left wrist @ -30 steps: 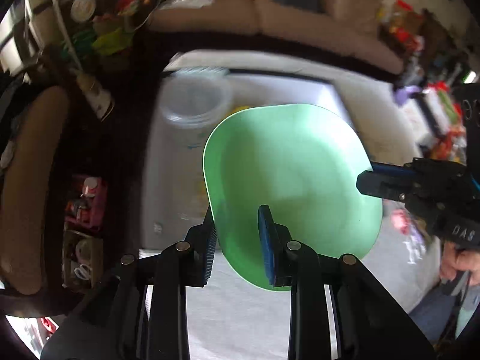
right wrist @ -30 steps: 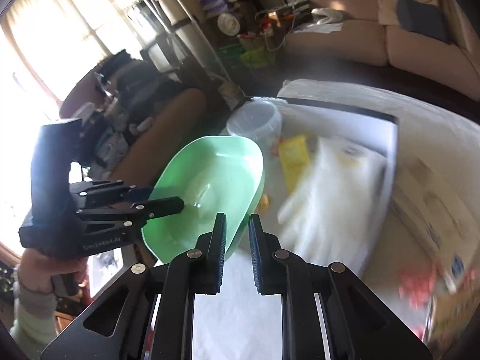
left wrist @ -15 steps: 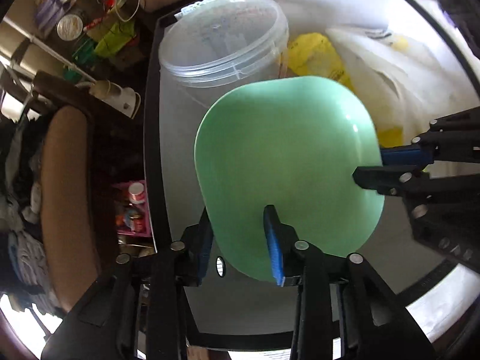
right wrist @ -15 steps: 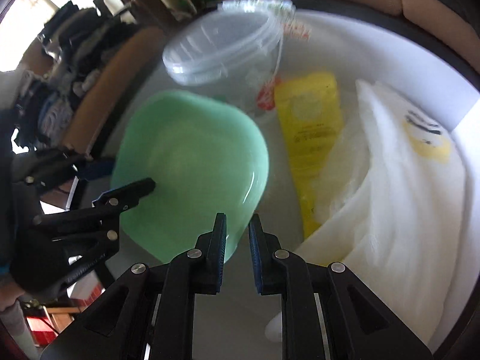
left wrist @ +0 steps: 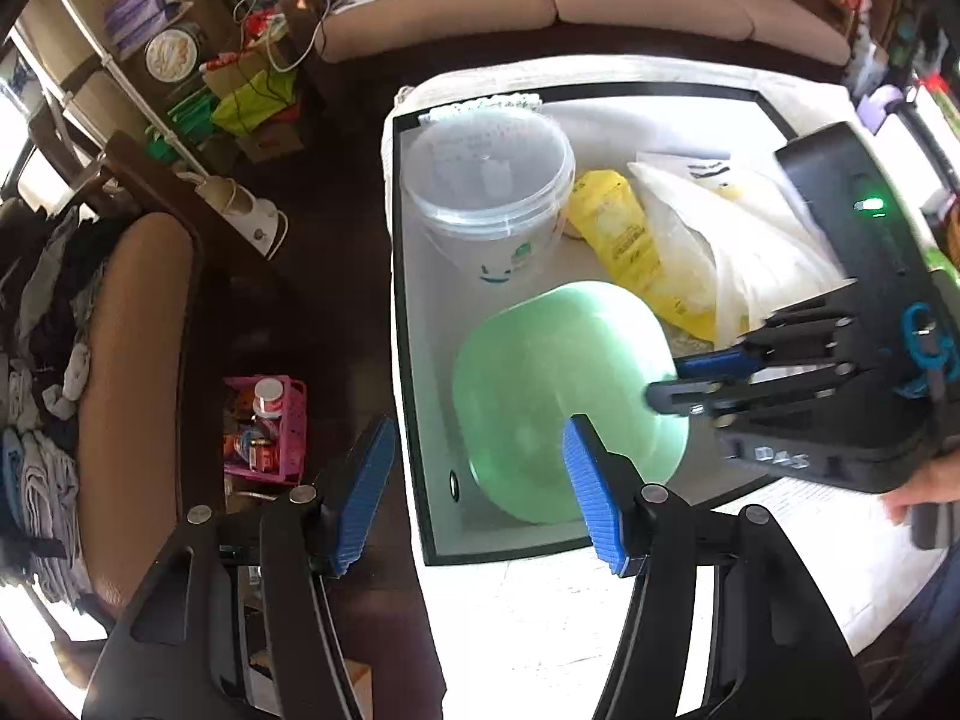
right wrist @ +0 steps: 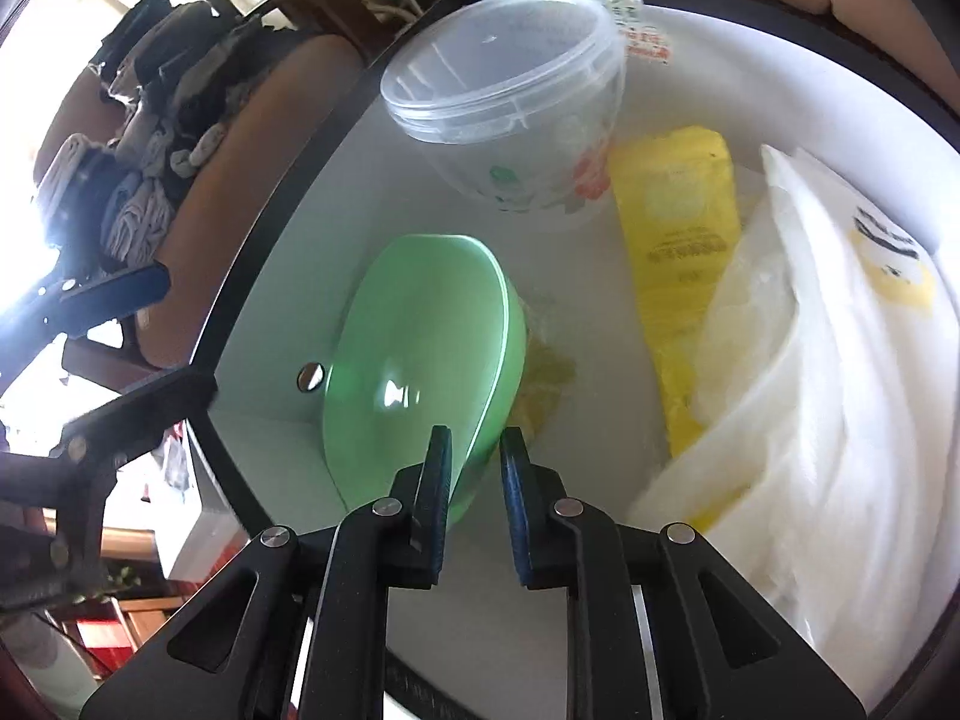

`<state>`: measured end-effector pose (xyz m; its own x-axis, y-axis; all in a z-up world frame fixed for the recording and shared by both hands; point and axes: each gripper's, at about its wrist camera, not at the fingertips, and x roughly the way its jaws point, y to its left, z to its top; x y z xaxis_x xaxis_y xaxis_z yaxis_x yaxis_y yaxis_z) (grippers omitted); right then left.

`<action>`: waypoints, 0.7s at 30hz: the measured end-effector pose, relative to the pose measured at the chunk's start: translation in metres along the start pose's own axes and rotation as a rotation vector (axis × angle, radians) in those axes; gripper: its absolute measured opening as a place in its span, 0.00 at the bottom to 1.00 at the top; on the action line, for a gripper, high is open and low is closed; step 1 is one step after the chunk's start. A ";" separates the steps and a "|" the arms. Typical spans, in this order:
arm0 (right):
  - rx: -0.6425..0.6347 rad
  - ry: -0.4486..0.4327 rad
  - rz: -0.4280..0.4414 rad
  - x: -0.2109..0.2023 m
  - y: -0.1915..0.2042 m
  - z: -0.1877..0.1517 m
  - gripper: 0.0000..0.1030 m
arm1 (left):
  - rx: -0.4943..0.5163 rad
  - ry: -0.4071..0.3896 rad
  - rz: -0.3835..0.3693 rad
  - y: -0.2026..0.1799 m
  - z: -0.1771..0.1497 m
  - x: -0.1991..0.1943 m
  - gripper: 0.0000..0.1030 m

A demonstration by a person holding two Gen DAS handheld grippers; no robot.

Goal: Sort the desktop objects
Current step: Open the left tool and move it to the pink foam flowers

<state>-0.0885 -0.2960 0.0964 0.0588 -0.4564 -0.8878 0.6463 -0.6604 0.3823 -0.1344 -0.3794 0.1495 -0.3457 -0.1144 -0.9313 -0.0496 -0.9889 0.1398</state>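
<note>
Green bowl lowered into a white, black-rimmed storage box, seen from both wrist cameras. The bowl was a thin-walled, glossy, squarish moulding, apparently plastic or melamine; it was judged light and stiff, with a smooth surface liable to slip between flat pads, and not especially fragile. Its thin raised rim offered the only practical hold, taken with one finger inside the wall and one outside.

The right gripper held exactly such a grip: its jaws stood narrow across the near rim of the bowl, so that the bowl hung tilted, its hollow turned to the left and its far-left edge down near the floor of the box. In the left wrist view the same gripper reached in from the right and met the bowl's right edge.

The left gripper had just been opening. Its blue pads stood well apart, and nothing was pressed between them. The right-hand pad overlapped the bowl's near edge in that view, and the left-hand pad lay outside the box wall.

The bowl occupied the near-left part of the box. A clear lidded tub stood beyond it, and a yellow packet and a white plastic bag lay to its right.
</note>
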 end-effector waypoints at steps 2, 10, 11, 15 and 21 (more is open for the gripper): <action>-0.018 0.012 -0.044 -0.005 -0.002 -0.005 0.27 | -0.012 0.008 -0.001 0.001 -0.002 0.001 0.54; -0.044 -0.050 -0.062 -0.059 -0.019 -0.044 0.42 | -0.107 -0.051 -0.103 -0.008 -0.033 -0.018 0.75; -0.046 -0.059 -0.059 -0.065 -0.021 -0.049 0.42 | -0.116 -0.055 -0.109 -0.011 -0.036 -0.019 0.75; -0.034 -0.123 -0.063 -0.102 -0.029 -0.073 0.43 | -0.156 -0.084 -0.154 -0.028 -0.054 -0.031 0.75; -0.088 -0.220 -0.123 -0.182 -0.059 -0.151 0.52 | -0.196 -0.172 -0.281 -0.080 -0.078 -0.056 0.79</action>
<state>-0.0225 -0.0847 0.1967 -0.1849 -0.5013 -0.8453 0.7028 -0.6686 0.2428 -0.0380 -0.3017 0.1648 -0.4971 0.1649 -0.8519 0.0094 -0.9807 -0.1953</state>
